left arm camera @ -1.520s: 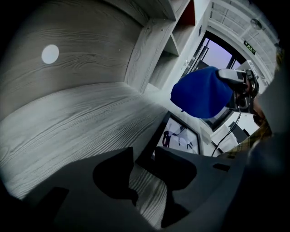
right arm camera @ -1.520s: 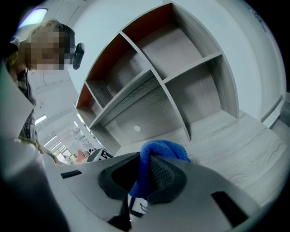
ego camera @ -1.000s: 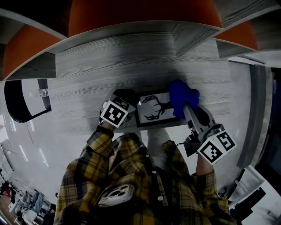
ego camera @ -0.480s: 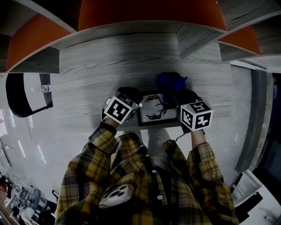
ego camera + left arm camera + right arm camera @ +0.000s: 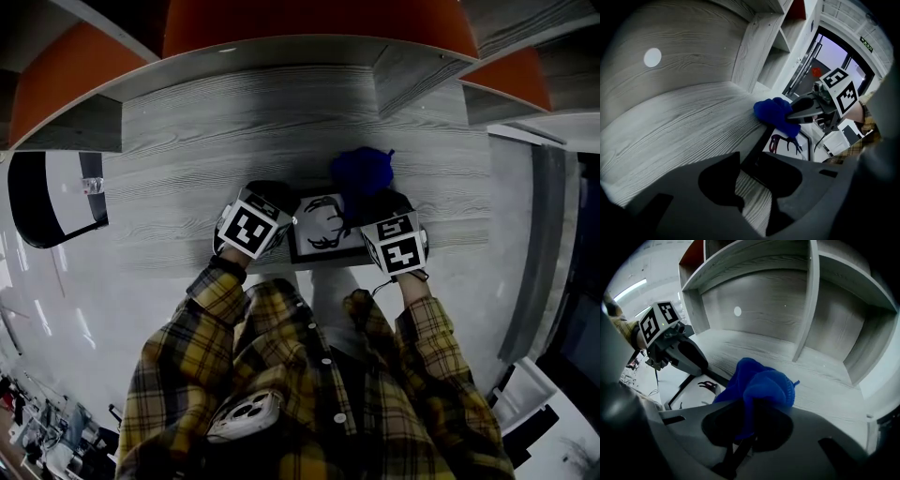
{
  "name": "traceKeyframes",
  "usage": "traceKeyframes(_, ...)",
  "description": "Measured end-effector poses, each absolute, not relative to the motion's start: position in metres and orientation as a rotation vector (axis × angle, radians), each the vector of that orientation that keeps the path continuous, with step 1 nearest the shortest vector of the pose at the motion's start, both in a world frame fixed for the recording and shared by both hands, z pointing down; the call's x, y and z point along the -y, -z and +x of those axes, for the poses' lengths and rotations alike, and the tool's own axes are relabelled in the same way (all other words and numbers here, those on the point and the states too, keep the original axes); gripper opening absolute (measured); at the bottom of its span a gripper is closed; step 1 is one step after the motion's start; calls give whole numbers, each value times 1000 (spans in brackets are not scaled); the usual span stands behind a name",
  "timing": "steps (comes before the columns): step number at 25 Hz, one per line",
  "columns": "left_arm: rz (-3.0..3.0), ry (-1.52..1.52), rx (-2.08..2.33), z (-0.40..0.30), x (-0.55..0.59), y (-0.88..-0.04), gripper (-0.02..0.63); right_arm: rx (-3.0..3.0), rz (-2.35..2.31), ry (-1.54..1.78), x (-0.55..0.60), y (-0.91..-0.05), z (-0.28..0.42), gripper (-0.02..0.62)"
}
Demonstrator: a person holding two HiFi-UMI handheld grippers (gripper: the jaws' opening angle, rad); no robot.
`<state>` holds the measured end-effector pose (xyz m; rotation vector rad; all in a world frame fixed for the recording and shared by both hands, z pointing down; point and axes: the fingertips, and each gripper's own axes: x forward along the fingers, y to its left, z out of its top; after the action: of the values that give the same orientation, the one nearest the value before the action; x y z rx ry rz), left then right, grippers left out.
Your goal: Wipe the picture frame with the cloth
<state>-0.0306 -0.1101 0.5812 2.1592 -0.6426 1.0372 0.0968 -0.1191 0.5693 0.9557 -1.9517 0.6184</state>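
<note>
The black picture frame (image 5: 323,232), holding a deer-antler print, lies flat on the grey wood shelf (image 5: 187,169). My left gripper (image 5: 284,220) is at the frame's left edge. In the left gripper view the frame's near corner (image 5: 755,159) fills the gap between the left gripper (image 5: 752,169) jaws. My right gripper (image 5: 367,199) is shut on the bunched blue cloth (image 5: 361,169), which rests at the frame's far right corner. The right gripper view shows the cloth (image 5: 759,383) bulging out of that gripper (image 5: 750,423), with the frame (image 5: 693,390) and the left gripper (image 5: 696,363) beyond. Seen from the left gripper, the cloth (image 5: 771,112) touches the frame (image 5: 790,143).
The shelf belongs to a grey wood unit with an upright divider (image 5: 806,305) and open compartments behind. Orange panels (image 5: 319,23) sit above it. A black-and-white object (image 5: 52,211) stands at the left on the pale floor. My plaid sleeves fill the lower part of the head view.
My right gripper has come down and swung left with the cloth, its marker cube rolling to face the camera. The cloth now sits at the frame's far right corner. The left gripper stayed put.
</note>
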Motion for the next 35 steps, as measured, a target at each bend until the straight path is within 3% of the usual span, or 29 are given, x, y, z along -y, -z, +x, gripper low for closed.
traceKeyframes(24, 2129, -1047, 648, -32, 110, -582, 130, 1858, 872, -876, 0, -566, 132, 51)
traceKeyframes(35, 2121, -1018, 669, -35, 109, -584, 127, 2246, 1085, -791, 104, -460, 78, 51)
